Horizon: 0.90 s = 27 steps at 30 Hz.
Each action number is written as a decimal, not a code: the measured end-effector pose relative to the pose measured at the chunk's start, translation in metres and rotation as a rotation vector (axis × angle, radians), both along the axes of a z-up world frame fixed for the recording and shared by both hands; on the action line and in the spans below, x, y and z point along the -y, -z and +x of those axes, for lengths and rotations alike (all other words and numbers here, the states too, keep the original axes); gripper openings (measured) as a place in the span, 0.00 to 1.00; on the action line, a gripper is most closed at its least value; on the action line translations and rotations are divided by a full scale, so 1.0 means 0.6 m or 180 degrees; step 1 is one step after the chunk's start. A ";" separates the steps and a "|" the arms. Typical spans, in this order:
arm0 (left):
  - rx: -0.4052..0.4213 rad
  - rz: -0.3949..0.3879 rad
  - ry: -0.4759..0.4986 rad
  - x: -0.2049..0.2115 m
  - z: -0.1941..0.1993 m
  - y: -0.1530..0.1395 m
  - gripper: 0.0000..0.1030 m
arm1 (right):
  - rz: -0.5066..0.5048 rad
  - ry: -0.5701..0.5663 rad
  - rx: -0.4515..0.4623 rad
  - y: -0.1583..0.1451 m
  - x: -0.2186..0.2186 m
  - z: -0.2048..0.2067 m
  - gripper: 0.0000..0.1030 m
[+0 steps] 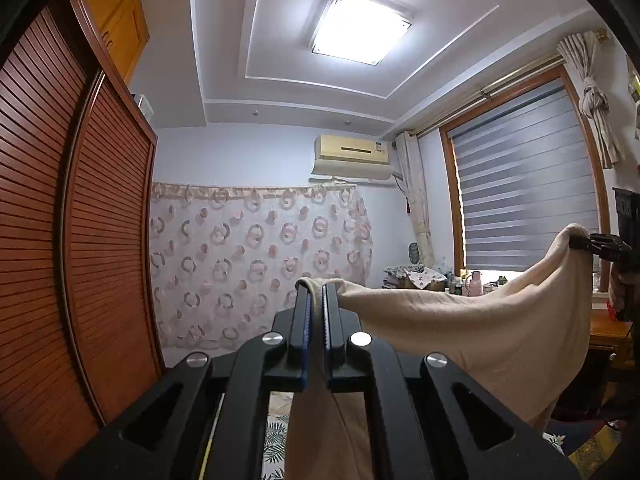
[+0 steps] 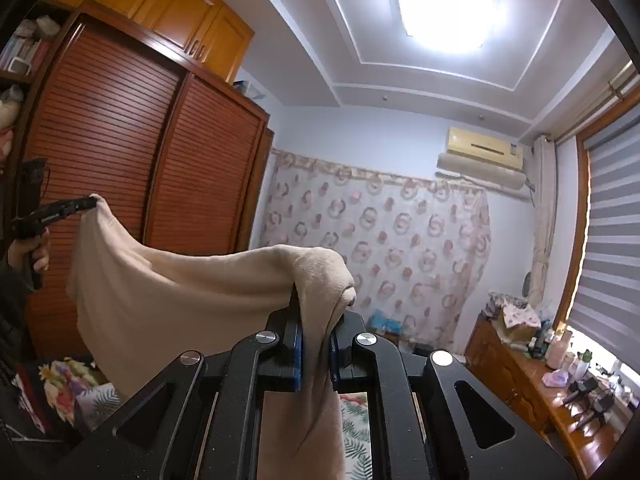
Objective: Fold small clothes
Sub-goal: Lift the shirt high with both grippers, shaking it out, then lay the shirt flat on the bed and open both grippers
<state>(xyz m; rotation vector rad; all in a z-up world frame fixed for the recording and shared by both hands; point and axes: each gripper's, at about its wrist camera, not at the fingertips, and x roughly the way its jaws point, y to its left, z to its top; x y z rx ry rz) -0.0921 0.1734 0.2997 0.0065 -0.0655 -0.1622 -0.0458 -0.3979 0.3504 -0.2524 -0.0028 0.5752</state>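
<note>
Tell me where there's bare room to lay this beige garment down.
Only the leaf-print bed cover directly below the held beige garment shows bare, though just slivers are visible. Floral bedding borders it toward the wardrobe. The wooden dresser under the window is crowded with bottles.

From the left wrist we look level along our left gripper [image 1: 316, 292], its fingers at lower centre. From the right wrist, likewise along our right gripper [image 2: 316, 312]. Both views share the louvred wardrobe [image 1: 80, 240], patterned curtain [image 2: 380, 240], air conditioner [image 1: 352, 156] and ceiling light [image 2: 440, 8].
</note>
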 end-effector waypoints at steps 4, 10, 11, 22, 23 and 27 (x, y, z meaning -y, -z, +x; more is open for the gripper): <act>0.0066 0.0003 -0.0009 0.005 -0.014 -0.012 0.02 | -0.0035 -0.0005 -0.0023 0.000 -0.002 0.009 0.07; 0.0066 0.0015 -0.0055 0.006 -0.004 -0.021 0.02 | 0.0004 -0.0040 0.0056 -0.027 0.008 0.000 0.07; 0.0036 0.0011 -0.0064 0.004 0.007 -0.018 0.02 | 0.0009 -0.0041 0.0072 -0.031 0.009 0.001 0.07; -0.0814 -0.0005 -0.0221 -0.005 0.263 0.137 0.02 | -0.0165 0.0101 -0.0490 0.058 -0.028 0.191 0.07; -0.0959 -0.0018 -0.0239 -0.007 0.305 0.171 0.02 | -0.0182 0.0120 -0.0567 0.075 -0.031 0.215 0.07; -0.1352 -0.0020 -0.0298 -0.002 0.436 0.278 0.05 | -0.0277 0.0265 -0.0991 0.188 -0.055 0.364 0.07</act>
